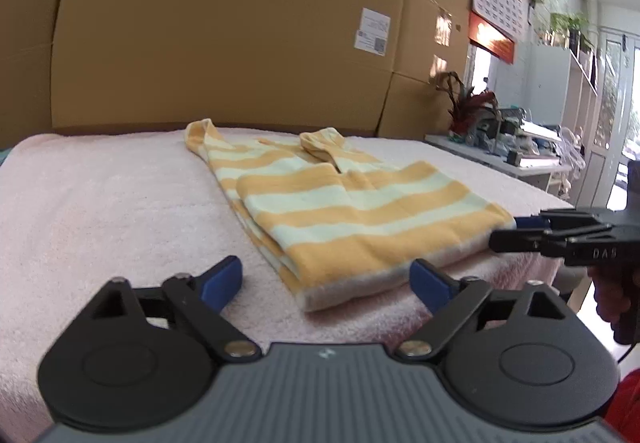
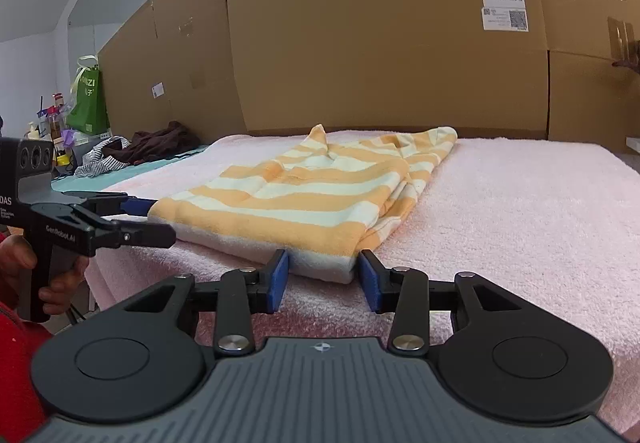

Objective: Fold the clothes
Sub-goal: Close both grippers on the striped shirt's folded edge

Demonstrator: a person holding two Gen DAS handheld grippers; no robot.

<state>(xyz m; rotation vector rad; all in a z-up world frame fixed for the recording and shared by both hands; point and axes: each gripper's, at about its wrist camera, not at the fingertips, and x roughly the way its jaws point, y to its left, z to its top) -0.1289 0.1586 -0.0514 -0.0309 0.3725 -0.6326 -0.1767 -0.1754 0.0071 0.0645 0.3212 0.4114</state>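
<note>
Striped garment (image 1: 352, 211) on pink towel (image 1: 120, 203)

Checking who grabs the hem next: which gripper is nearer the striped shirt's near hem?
Right. The right gripper straddles the striped shirt at its near hem, jaws open. The left gripper is open too, slightly short of the hem.
</note>
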